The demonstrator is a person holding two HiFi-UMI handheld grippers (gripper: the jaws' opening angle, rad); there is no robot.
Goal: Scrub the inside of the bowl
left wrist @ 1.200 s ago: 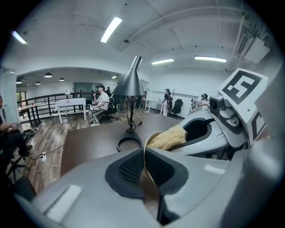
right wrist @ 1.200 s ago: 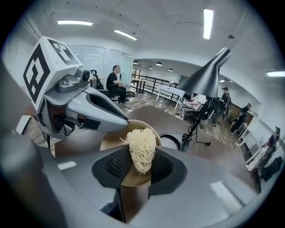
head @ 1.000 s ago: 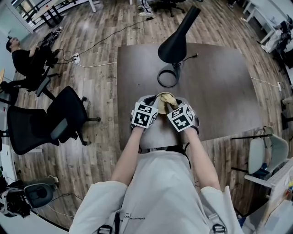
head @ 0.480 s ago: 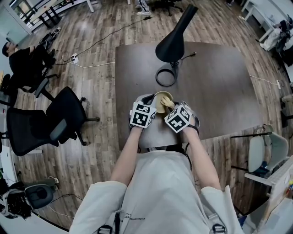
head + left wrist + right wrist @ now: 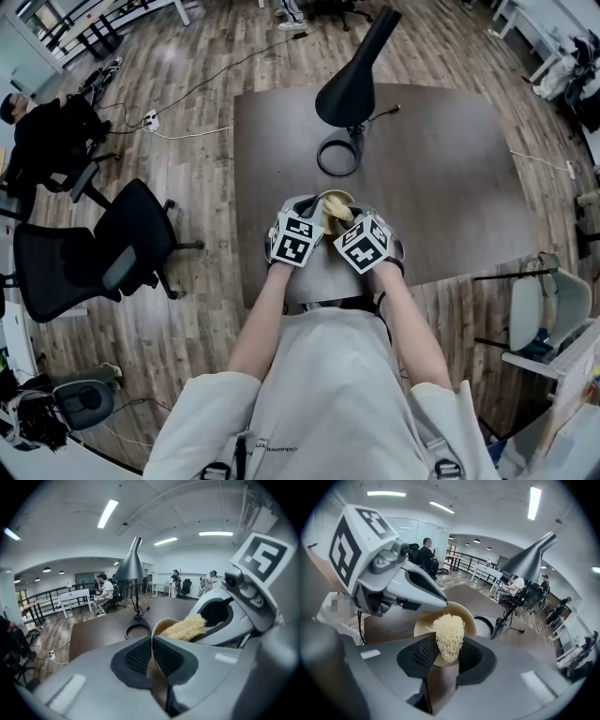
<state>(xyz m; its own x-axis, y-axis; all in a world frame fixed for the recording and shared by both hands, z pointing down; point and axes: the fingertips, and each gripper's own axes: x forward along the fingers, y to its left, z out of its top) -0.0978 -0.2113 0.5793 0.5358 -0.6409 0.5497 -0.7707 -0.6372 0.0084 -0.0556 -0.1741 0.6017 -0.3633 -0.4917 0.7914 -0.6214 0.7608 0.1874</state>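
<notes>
A tan bowl (image 5: 330,200) stands near the table's front edge. My left gripper (image 5: 314,221) is shut on its near-left rim; in the left gripper view the thin bowl wall (image 5: 153,654) is pinched between the pads. A pale yellow fibrous scrubber (image 5: 449,636) is clamped in my shut right gripper (image 5: 343,219), and it reaches over the bowl (image 5: 465,615) from the right. From the left gripper view the scrubber (image 5: 186,627) lies across the bowl's opening, with the right gripper (image 5: 234,613) behind it. The bowl's bottom is mostly hidden.
A black desk lamp (image 5: 356,75) with a ring base (image 5: 338,156) stands just behind the bowl on the dark table (image 5: 450,169). A black office chair (image 5: 103,248) is on the floor to the left, and a seated person (image 5: 42,127) is at the far left.
The right gripper with the scrubber has shifted slightly left and nearer inside the bowl. The left gripper keeps its hold on the rim.
</notes>
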